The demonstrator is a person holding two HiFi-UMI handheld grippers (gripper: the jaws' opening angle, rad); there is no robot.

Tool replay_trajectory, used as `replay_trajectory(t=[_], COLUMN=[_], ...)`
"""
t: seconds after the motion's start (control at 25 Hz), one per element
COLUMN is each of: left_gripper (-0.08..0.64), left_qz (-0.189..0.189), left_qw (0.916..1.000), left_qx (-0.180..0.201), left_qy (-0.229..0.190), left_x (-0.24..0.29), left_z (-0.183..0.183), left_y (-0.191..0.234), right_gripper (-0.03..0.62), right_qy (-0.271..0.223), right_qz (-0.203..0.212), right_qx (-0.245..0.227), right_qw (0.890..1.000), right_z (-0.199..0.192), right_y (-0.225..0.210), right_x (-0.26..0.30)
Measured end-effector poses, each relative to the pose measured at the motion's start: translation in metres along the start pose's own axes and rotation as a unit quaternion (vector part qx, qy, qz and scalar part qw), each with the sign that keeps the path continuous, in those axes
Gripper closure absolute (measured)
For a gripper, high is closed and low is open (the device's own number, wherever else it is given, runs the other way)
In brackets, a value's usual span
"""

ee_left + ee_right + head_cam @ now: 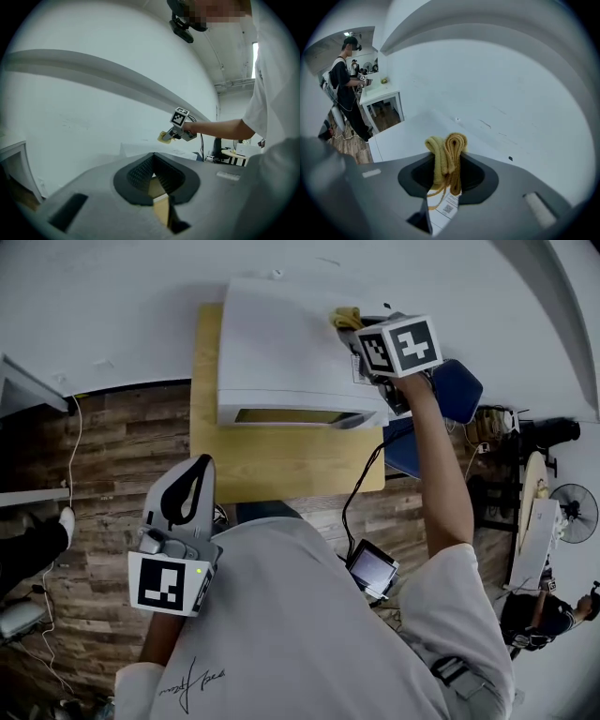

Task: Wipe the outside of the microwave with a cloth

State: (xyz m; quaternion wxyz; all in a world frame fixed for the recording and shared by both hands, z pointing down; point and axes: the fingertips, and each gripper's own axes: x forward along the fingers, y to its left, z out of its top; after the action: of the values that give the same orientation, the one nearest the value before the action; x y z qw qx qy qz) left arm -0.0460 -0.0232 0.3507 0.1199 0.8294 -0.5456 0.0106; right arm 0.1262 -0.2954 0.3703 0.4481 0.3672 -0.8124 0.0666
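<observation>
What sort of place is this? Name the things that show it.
Probably a lab or office workroom, not a kitchen: the microwave sits on a lone wooden table by a bare wall; another person stands at a white desk.

Plain white wall (112,306), dark plank floor (112,446).
A pale wooden table (281,468) stands against the wall; a blue chair (457,390) sits just beside it, a fan (574,512) well apart.

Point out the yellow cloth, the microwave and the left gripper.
yellow cloth (447,149): right gripper view, on the bunched fold at its top.
microwave (281,343): head view, on its bare white top panel.
left gripper (200,465): head view, at its closed jaw tips.
</observation>
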Motion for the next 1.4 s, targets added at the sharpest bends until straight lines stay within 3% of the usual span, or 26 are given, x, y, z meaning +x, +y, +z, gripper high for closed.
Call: replay_trajectory(t=[0.48, 0.72, 1.08, 1.4], left_gripper=[0.566, 0.566, 0.566, 0.566], left_qz=[-0.047, -0.046, -0.062, -0.049], left_qw=[0.9989, 0.9987, 0.9975, 0.9981], left_qx=[0.006, -0.013, 0.004, -0.003], left_qy=[0.007, 0.017, 0.034, 0.037], left_x=[0.047, 0.061, 0.066, 0.056], left_z=[0.006, 0.003, -0.009, -0.012], left_y=[-0.011, -0.014, -0.018, -0.013], right_gripper=[0.469, 0.469, 0.469, 0.468], right_qy=[0.066, 0.101, 0.145, 0.135], right_qz=[-0.070, -0.112, -0.155, -0.160], right_qx=[0.058, 0.049, 0.022, 0.040], right_qw=[0.994, 0.987, 0.977, 0.977], right_z=[-0.093, -0.131, -0.169, -0.169], right_y=[-0.086, -0.110, -0.123, -0.112], right_x=[-0.020, -0.024, -0.024, -0.021])
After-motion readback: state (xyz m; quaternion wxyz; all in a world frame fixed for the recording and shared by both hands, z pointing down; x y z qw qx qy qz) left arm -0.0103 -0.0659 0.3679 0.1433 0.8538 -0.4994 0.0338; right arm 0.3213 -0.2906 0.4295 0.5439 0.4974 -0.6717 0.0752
